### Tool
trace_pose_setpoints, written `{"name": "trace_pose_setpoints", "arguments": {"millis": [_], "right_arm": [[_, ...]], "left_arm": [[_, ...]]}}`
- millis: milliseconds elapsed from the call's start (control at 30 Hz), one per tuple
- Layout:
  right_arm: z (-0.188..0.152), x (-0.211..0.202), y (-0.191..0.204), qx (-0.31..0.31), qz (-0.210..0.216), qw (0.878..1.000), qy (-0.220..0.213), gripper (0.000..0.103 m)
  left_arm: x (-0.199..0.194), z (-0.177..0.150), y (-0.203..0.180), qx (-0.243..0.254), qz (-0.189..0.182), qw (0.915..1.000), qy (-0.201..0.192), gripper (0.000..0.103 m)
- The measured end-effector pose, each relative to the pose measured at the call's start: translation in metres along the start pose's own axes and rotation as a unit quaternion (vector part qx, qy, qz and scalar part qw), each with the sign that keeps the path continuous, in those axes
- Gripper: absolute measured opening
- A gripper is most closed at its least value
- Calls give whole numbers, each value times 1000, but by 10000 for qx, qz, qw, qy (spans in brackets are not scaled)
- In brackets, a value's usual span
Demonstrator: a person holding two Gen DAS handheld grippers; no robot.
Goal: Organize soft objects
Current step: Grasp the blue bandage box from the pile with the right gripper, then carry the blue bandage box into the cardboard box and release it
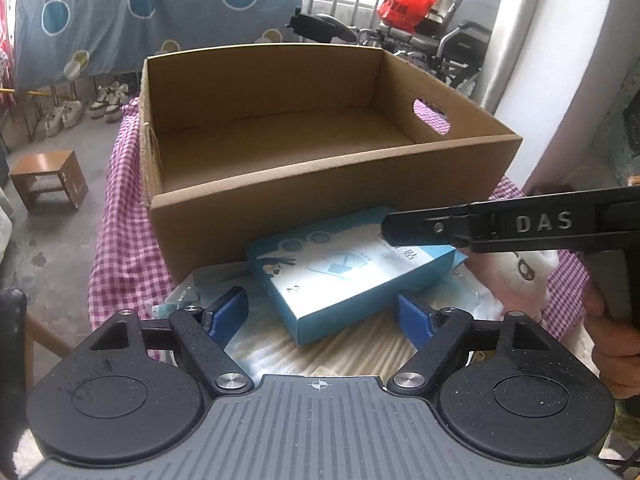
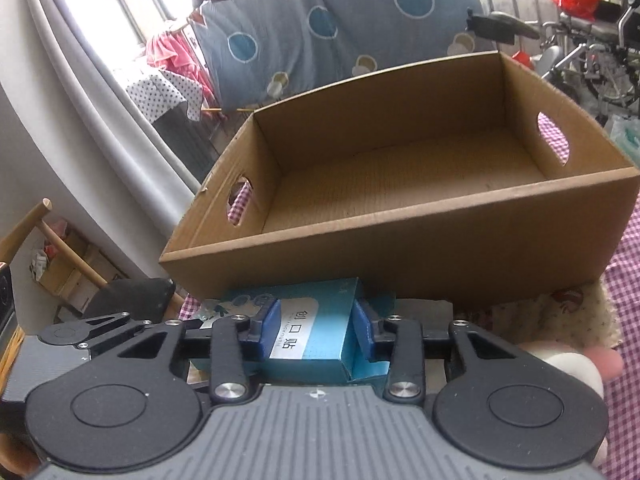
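The right gripper (image 2: 316, 336) has its two blue pads pressed on the sides of a small blue box (image 2: 308, 332), so it is holding it. The left gripper (image 1: 322, 314) is wide open, with nothing between its fingers, just behind the same box. The blue box sits on a pile of packets right in front of the big cardboard box (image 2: 400, 248), which looks bare inside. The small box looks light and thin, so a hard squeeze could crush it; its long sides seem best to hold. A white plush toy (image 1: 520, 276) lies near on the checked cloth (image 1: 120, 208)
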State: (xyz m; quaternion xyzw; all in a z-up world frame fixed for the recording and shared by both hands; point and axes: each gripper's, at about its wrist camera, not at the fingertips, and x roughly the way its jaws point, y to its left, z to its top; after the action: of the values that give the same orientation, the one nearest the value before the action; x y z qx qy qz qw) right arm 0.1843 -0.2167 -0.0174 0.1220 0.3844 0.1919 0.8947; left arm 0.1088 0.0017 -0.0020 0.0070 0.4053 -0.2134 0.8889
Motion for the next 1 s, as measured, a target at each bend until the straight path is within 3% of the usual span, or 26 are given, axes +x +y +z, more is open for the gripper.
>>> {"name": "trace_pose_setpoints", "arguments": {"millis": [300, 567, 767, 1000], "right_arm": [[5, 1, 1, 5, 19, 10000, -4, 40], [2, -21, 8, -69, 58, 9996, -260, 41], [0, -46, 21, -181, 134, 9983, -540, 41], [8, -82, 41, -586, 241, 9912, -1166, 41]], "left_arm": [[-2, 3, -10, 3, 39, 9999, -142, 79], [-21, 3, -18, 4, 79, 9994, -338, 79], [-50, 5, -29, 65, 137, 9973, -718, 79], [-81, 24, -38, 135, 212, 9912, -1298, 80]]}}
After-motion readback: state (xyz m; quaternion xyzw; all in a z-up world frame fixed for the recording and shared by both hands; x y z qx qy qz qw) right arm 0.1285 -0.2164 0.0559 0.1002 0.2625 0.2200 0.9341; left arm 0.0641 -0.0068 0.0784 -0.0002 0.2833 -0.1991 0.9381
